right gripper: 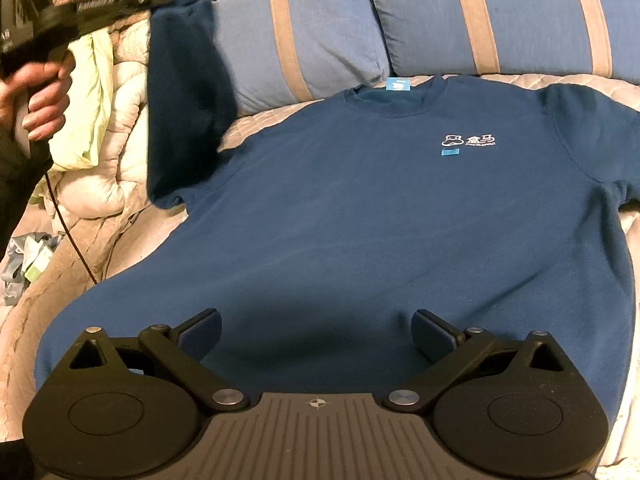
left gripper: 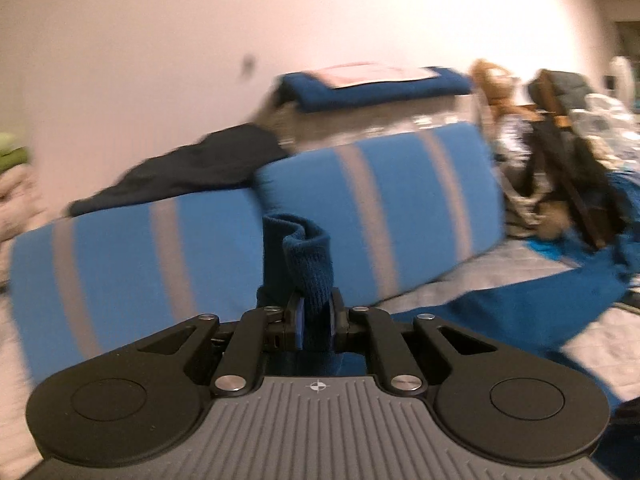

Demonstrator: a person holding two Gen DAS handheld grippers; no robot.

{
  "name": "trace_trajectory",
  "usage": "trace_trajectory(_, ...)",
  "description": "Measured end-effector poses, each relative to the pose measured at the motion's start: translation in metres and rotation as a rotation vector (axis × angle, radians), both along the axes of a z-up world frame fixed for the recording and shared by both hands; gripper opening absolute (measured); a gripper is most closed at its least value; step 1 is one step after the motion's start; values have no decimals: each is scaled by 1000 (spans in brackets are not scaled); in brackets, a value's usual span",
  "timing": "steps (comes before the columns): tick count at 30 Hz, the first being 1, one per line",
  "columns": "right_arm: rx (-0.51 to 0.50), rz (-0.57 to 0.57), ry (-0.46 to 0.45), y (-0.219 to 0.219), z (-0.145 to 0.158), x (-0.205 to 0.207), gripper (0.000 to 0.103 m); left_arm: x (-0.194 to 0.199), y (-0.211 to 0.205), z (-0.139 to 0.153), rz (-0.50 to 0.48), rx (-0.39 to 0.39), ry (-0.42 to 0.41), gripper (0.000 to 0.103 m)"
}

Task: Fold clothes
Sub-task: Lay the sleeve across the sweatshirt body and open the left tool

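Sweatshirt (right gripper: 360, 208): dark blue, spread front-up on the quilted bed (right gripper: 256, 118), collar toward the striped pillows (right gripper: 304, 32).
Right gripper (right gripper: 316, 334): jaws wide apart, empty, over the hem.
Left gripper (left gripper: 316, 320): pinching the ribbed cuff (left gripper: 310, 264), sleeve (right gripper: 184, 92) lifted.
Risk: the thin pinch may slip and drop the sleeve short, or the pull may drag the body askew.
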State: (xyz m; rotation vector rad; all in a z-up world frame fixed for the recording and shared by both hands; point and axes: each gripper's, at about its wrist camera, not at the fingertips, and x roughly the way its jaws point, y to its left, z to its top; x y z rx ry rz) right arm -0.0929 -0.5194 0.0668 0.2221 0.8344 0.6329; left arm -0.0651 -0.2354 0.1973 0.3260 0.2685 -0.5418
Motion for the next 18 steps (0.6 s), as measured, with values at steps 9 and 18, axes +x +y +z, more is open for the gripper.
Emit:
trace_trajectory(9, 5, -11, -2, -2, 0, -1, 101, -10, -12, -17, -100, -54, 143, 46)
trace_trajectory(18, 7, -6, -7, -2, 1, -1, 103, -1, 81, -36, 91, -91, 232, 56)
